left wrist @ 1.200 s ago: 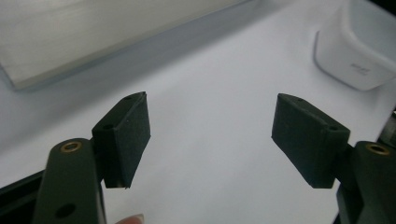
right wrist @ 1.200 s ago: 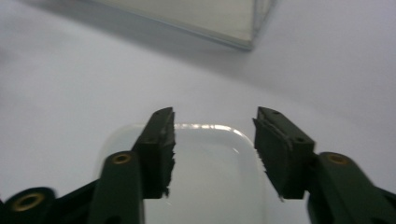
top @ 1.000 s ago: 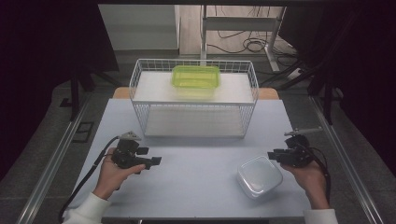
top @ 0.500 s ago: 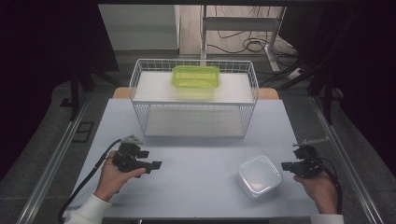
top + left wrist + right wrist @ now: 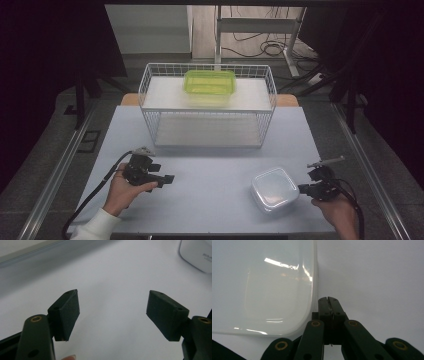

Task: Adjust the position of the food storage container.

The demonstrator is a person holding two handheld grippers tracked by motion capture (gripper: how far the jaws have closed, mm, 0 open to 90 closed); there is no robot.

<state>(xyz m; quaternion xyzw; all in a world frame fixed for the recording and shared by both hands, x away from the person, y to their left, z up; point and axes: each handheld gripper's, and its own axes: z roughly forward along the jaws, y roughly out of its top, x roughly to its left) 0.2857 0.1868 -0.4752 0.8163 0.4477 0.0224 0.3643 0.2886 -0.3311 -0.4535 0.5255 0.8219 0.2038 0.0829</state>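
Observation:
A white lidded container (image 5: 274,189) lies on the pale table near its front right; its glossy lid (image 5: 262,287) shows close up in the right gripper view. My right gripper (image 5: 303,188) is shut with nothing between its jaws, its tip (image 5: 328,300) right beside the container's edge. My left gripper (image 5: 168,179) is held above the table's front left, jaws wide open and empty (image 5: 112,307). A corner of the white container (image 5: 196,255) shows far off in the left gripper view. A green container (image 5: 209,83) stands on the upper shelf of a white wire rack (image 5: 207,106).
The wire rack stands at the back middle of the table (image 5: 210,170), with a lower shelf (image 5: 207,131) open toward me. Black cables trail from both grippers. Metal rails (image 5: 55,175) run along the table's sides.
My right gripper has drawn back toward the front right, from beside the container's far side to its near right edge. The left gripper has hardly moved.

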